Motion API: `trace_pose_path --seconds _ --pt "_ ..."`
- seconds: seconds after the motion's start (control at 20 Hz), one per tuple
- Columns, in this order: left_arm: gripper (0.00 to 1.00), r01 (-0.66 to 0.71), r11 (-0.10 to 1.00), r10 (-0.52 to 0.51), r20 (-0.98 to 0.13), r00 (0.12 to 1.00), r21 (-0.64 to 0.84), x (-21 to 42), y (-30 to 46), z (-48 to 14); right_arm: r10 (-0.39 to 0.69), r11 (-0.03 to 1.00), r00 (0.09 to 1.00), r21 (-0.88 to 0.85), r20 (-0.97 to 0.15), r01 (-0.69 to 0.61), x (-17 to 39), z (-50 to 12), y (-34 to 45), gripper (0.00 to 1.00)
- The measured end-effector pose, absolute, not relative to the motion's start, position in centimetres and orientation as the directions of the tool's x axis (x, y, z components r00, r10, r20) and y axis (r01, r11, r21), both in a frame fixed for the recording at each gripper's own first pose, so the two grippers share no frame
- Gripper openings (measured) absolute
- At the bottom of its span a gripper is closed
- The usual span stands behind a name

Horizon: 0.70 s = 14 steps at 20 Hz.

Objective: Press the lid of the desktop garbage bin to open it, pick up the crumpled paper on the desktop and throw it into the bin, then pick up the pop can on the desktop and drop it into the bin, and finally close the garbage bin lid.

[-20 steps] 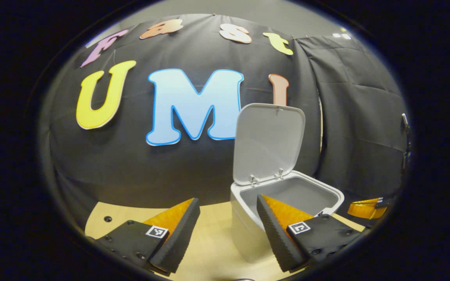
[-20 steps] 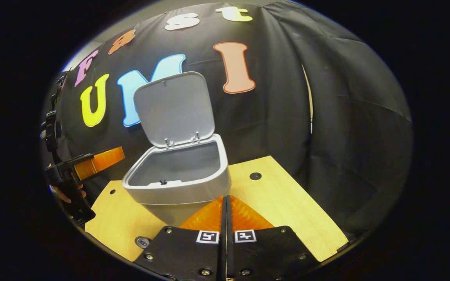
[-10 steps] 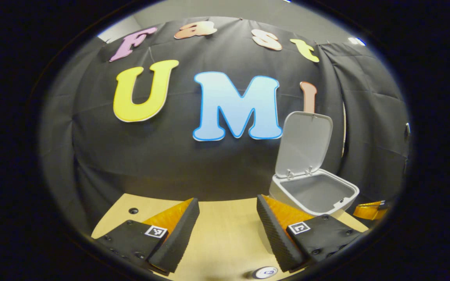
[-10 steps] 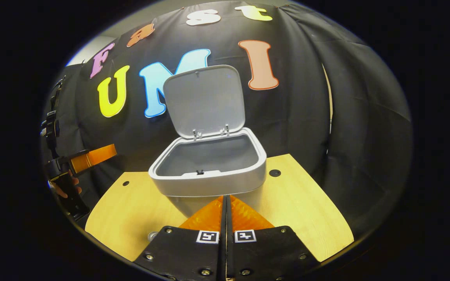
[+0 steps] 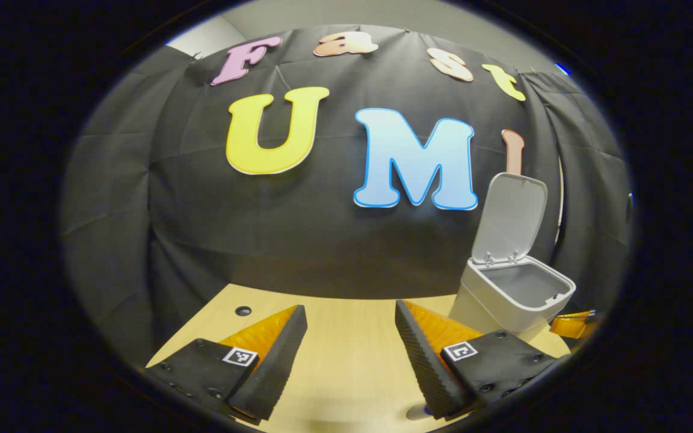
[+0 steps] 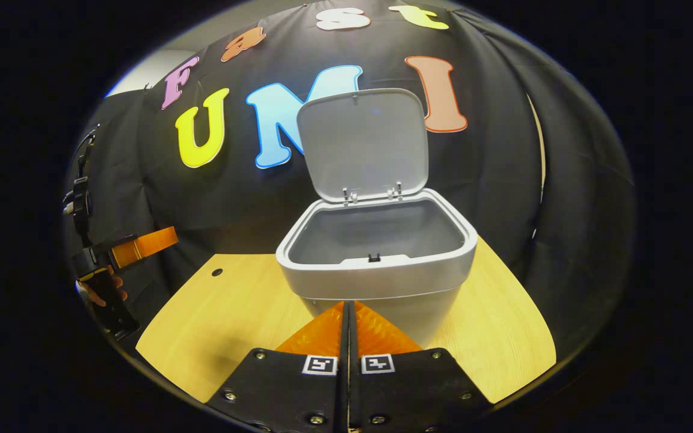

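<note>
bin (image 6: 376, 273) lid (image 6: 363, 141) stands open, upright. left gripper (image 5: 346, 346) jaws wide, empty; right gripper (image 6: 347, 328) jaws closed, empty. paper should next be located and approached low, jaws spread.

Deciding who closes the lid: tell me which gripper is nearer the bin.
Right. The right gripper sits shut directly in front of the bin; the left gripper, open, is off to the bin's side, farther away.

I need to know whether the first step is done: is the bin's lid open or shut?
Open. The lid stands upright on its rear hinges above the bin, whose grey interior is exposed.
</note>
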<state>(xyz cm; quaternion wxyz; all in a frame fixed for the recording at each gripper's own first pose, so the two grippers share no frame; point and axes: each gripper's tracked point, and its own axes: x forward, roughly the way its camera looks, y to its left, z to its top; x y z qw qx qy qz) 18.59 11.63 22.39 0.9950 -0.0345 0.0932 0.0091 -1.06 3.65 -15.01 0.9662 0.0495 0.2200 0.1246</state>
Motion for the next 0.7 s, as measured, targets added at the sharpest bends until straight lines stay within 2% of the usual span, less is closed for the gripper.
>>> trace_pose_path --seconds 0.15,0.2,0.35,0.4,0.45,0.55,0.6,0.7 --pt "1.0 -0.052 0.996 0.038 -0.194 0.98 -0.067 17.9 13.1 22.1 0.289 0.957 0.859 0.152 -0.422 -0.248 -1.0 -15.4 5.1 0.0" --pt "0.97 -0.059 0.996 0.045 -0.195 0.98 -0.068 17.7 13.4 22.0 0.294 0.956 0.857 0.15 -0.424 -0.254 -1.0 -15.4 5.4 0.0" --pt "0.97 -0.076 0.995 0.06 -0.204 0.977 -0.069 17.1 14.2 21.7 0.315 0.949 0.847 0.149 -0.428 -0.277 -1.1 -15.7 6.6 0.0" --pt "1.0 -0.08 0.994 0.064 -0.207 0.976 -0.069 17.1 14.4 21.5 0.323 0.946 0.843 0.149 -0.43 -0.287 -1.0 -15.8 7.1 0.0" --pt "0.97 -0.083 0.994 0.066 -0.21 0.975 -0.072 16.9 14.5 21.4 0.337 0.942 0.838 0.151 -0.43 -0.301 -1.2 -15.9 7.4 0.0" --pt "0.97 -0.086 0.994 0.068 -0.214 0.974 -0.073 16.8 14.7 21.2 0.352 0.936 0.828 0.151 -0.436 -0.319 -1.3 -16.1 8.0 0.02" --pt "1.0 -0.087 0.994 0.07 -0.215 0.974 -0.072 16.7 14.8 21.2 0.357 0.934 0.826 0.15 -0.437 -0.324 -1.3 -16.2 8.0 0.04" --pt "0.97 -0.087 0.994 0.071 -0.216 0.974 -0.067 16.6 14.9 21.1 0.373 0.928 0.816 0.157 -0.441 -0.339 -1.5 -16.3 8.3 0.24"
